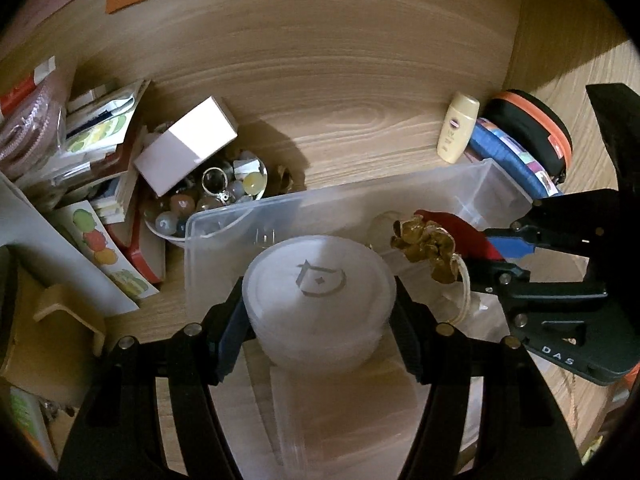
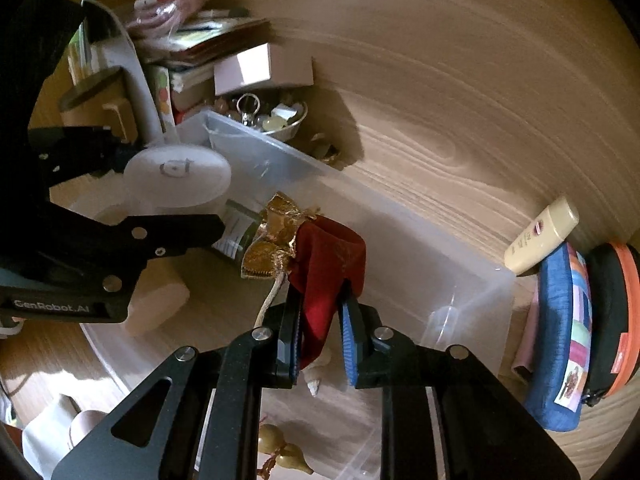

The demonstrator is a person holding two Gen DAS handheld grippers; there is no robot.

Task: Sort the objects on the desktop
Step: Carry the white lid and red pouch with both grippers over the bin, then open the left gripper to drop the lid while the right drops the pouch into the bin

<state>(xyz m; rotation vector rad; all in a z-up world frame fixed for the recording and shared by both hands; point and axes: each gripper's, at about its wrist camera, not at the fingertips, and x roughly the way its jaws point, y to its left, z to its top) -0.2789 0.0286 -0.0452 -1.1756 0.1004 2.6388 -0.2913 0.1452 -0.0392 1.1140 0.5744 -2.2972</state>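
My left gripper (image 1: 320, 320) is shut on a round white jar (image 1: 318, 300) with a grey logo on its lid, held over the clear plastic bin (image 1: 224, 220). It also shows in the right wrist view (image 2: 178, 178). My right gripper (image 2: 320, 328) is shut on a red velvet pouch with a gold top (image 2: 320, 248), held above the same bin (image 2: 472, 308). The pouch shows in the left wrist view (image 1: 430, 244), just right of the jar.
A bowl of beads and rings (image 1: 208, 196) and a white box (image 1: 186, 144) sit left of the bin, beside stacked booklets (image 1: 100, 128). A sunscreen bottle (image 1: 458, 128), a blue pouch (image 1: 512, 156) and a black-orange case (image 1: 536, 128) stand at the right. A gourd charm (image 2: 280, 452) lies in the bin.
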